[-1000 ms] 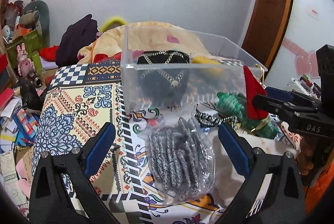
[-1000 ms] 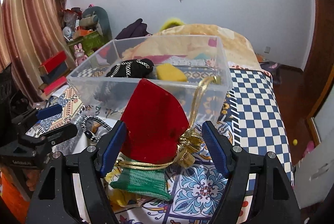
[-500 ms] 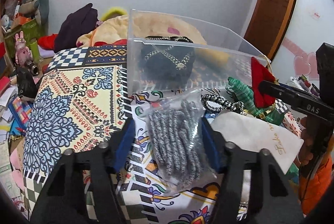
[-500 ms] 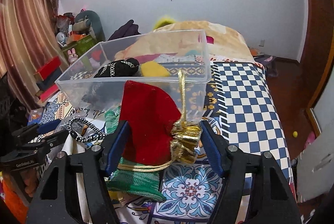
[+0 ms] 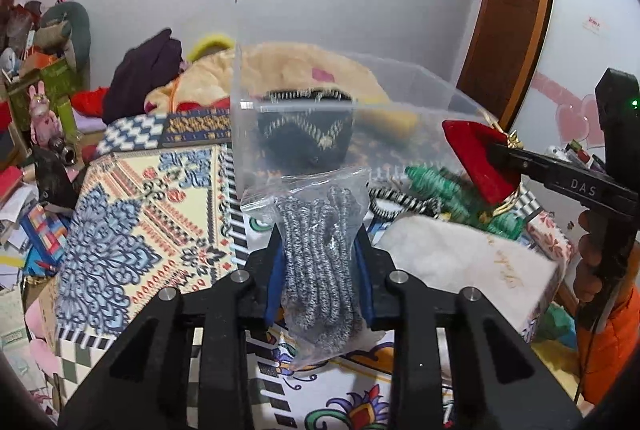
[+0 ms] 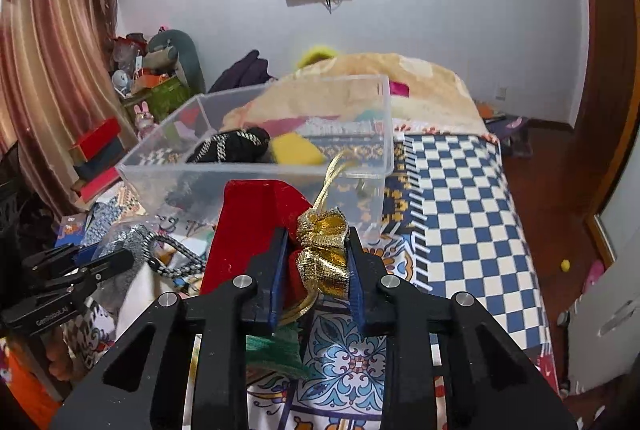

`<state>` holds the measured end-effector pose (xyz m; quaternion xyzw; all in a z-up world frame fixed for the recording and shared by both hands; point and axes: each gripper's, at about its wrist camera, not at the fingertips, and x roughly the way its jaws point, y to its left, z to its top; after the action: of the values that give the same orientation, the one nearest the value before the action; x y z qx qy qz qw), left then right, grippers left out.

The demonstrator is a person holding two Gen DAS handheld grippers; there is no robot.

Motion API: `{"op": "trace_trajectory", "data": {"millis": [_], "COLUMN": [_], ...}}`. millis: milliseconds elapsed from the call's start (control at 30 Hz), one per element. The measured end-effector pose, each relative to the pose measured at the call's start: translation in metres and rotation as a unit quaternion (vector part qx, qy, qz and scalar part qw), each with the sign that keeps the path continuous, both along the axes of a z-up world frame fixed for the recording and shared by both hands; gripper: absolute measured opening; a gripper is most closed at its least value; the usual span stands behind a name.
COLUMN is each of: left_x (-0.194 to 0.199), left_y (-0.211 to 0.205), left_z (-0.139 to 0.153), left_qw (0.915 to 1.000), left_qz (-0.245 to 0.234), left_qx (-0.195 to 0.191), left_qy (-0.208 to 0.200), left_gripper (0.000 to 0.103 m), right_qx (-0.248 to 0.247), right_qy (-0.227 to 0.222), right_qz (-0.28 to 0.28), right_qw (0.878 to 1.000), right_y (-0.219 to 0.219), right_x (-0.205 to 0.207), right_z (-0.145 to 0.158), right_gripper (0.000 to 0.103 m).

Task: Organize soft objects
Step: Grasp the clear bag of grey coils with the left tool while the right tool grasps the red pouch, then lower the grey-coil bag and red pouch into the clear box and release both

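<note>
Bagged grey cord pinched in left fingers, red pouch (bottom hidden) in right fingers.

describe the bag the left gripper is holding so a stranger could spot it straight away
Find the clear plastic bin on the patterned bedspread. Just in front of its near wall, the left gripper pinches a clear zip bag. It alone holds coiled grey-and-white speckled cord, unlike the red pouch beside it.

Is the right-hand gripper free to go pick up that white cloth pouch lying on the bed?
Probably not yet. The right gripper is already shut on the red pouch with the gold bow, so it would have to drop that first. The white cloth pouch itself lies uncovered.
</note>
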<state>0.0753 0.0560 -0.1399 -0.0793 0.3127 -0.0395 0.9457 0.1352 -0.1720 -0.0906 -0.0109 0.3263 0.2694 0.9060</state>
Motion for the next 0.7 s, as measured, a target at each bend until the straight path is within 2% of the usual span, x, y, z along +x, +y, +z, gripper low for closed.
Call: {"op": "trace_trajectory", "data": {"millis": [333, 500, 700], "left_x": [-0.005, 0.013, 0.033], "left_y": [0.008, 0.011, 0.012], "left_z": [0.045, 0.067, 0.093], "left_qw": [0.9985, 0.9973, 0.9949], "left_qz": [0.015, 0.017, 0.026], "left_qx": [0.001, 0.002, 0.022], "left_qy": [-0.052, -0.072, -0.095], "left_gripper": [0.031, 0.031, 0.031], "right_qx": [0.014, 0.017, 0.018], "right_qy": [-0.041, -0.067, -0.101], "right_qz": [0.002, -0.005, -0.01], "right_qw": [0.999, 0.998, 0.995], "right_y": [0.0, 0.002, 0.007], "right_x": [-0.009, -0.006, 0.003], "right_z": [0.032, 0.049, 0.07], "right_gripper": [0.024, 0.024, 0.024]}}
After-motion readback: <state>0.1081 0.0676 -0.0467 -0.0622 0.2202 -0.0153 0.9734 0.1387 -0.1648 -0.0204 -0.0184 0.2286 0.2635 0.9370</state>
